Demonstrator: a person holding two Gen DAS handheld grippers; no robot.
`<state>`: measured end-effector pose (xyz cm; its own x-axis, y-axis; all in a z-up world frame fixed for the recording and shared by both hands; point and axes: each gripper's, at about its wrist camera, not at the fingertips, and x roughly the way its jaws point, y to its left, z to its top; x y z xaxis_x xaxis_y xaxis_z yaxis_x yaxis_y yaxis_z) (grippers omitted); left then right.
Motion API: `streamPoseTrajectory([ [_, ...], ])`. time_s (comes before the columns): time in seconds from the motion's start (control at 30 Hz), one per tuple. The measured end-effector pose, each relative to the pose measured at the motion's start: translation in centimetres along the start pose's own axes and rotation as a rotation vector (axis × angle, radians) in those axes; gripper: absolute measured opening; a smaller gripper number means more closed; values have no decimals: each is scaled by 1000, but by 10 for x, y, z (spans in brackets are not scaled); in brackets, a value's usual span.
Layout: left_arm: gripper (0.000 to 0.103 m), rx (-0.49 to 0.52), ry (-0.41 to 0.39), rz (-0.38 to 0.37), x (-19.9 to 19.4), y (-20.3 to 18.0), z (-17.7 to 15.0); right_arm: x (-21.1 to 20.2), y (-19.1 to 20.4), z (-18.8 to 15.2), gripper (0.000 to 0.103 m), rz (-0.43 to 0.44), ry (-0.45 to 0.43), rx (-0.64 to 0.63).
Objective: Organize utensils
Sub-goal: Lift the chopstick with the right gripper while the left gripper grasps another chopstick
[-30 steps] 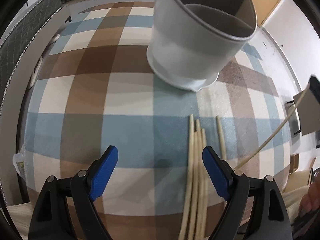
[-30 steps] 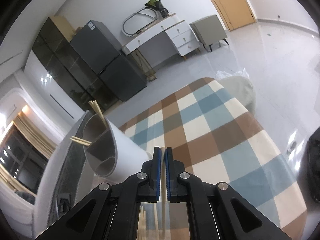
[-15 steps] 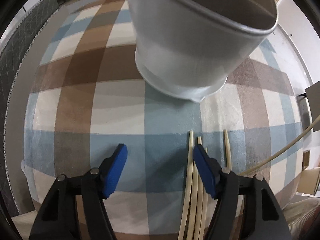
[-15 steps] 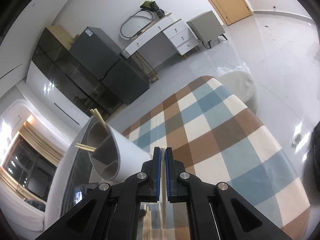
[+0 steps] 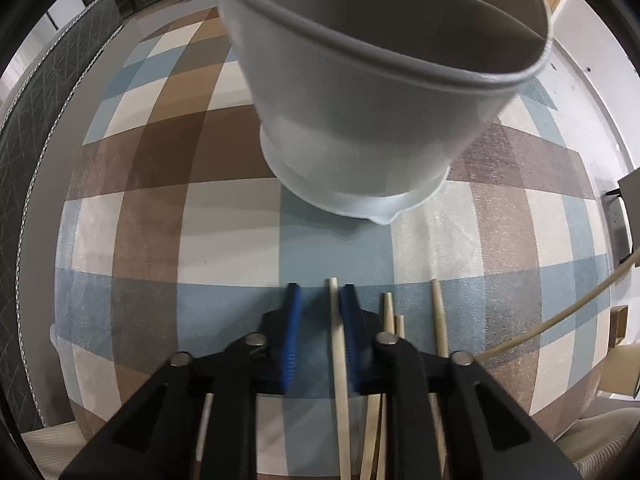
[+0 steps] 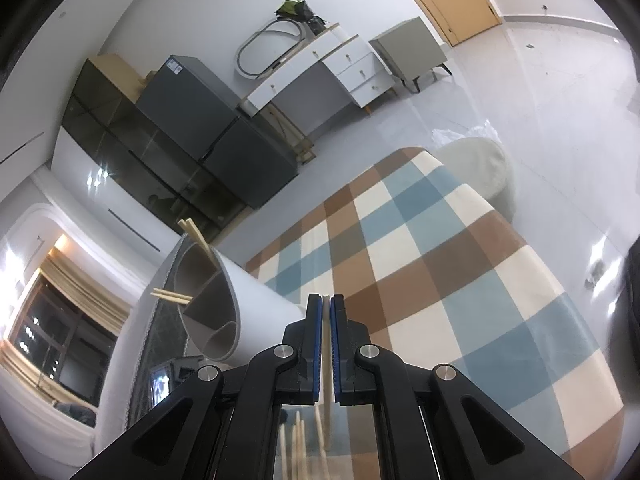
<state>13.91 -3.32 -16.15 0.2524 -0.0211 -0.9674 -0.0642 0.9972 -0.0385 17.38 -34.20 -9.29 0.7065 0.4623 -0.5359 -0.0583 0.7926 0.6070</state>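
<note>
A white utensil holder (image 5: pixel 360 120) with inner dividers stands on the plaid tablecloth (image 5: pixel 160 220). Several pale wooden chopsticks lie side by side in front of it. My left gripper (image 5: pixel 320 292) is low over them, its blue pads narrowed around one chopstick (image 5: pixel 338 340), with a small gap on the left side. My right gripper (image 6: pixel 326 304) is raised and shut on a single chopstick (image 6: pixel 327 344). In the right wrist view the holder (image 6: pixel 224 304) sits at lower left, with chopsticks (image 6: pixel 196 236) standing in it.
More loose chopsticks (image 5: pixel 438 316) lie right of my left gripper. The table edge (image 6: pixel 516 236) drops to a grey floor on the far side. A quilted chair back (image 5: pixel 36 128) stands at the left.
My left gripper has moved right over the chopsticks and its jaws have closed in around one. The holder looms closer. My right gripper has kept its chopstick and tilted a little.
</note>
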Motion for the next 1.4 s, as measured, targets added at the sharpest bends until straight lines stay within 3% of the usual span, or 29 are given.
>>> streamPoseTrajectory([
  [0.1,1,-47,-1,-28,0,3,-4,0,-1,0,4,-1,-1,1],
  [0.17,0,-112,-1,-72,1,14,-3,-1,0,0,4,-3,-5,-8],
  [0.27,0,-131,-33,-84,-5,25,1,-3,3,-1,4,3,-14,-26],
  [0.47,0,-103,-242,-138,-58,45,-12,-14,19,-8,4,16,-41,-93],
  [0.57,0,-77,-288,-168,-78,37,-4,-19,28,-13,4,10,-50,-136],
  [0.63,0,-81,-249,-222,-78,39,-8,-22,33,-18,4,4,-55,-148],
  [0.77,3,-109,-85,-204,-54,34,-9,-26,36,-22,4,2,-56,-154],
  [0.87,37,-141,-22,-183,-33,36,-3,-27,37,-26,4,-5,-52,-170],
  [0.9,42,-138,-25,-170,-29,36,-4,-27,36,-26,4,-7,-50,-169],
  [1.07,44,-92,24,-125,-13,18,-5,-24,27,-22,4,-6,-43,-127],
  [1.13,45,-56,-9,-94,-13,11,-1,-22,24,-20,4,0,-39,-112],
  [1.23,45,-20,2,-52,-7,0,7,-20,23,-16,4,16,-37,-93],
  [1.3,45,27,10,15,-5,-13,8,-18,22,-15,4,21,-38,-87],
  [1.33,44,38,12,16,-5,-18,10,-16,22,-14,4,23,-34,-85],
  [1.4,25,33,25,-2,-5,-24,13,-14,23,-14,4,22,-28,-85],
])
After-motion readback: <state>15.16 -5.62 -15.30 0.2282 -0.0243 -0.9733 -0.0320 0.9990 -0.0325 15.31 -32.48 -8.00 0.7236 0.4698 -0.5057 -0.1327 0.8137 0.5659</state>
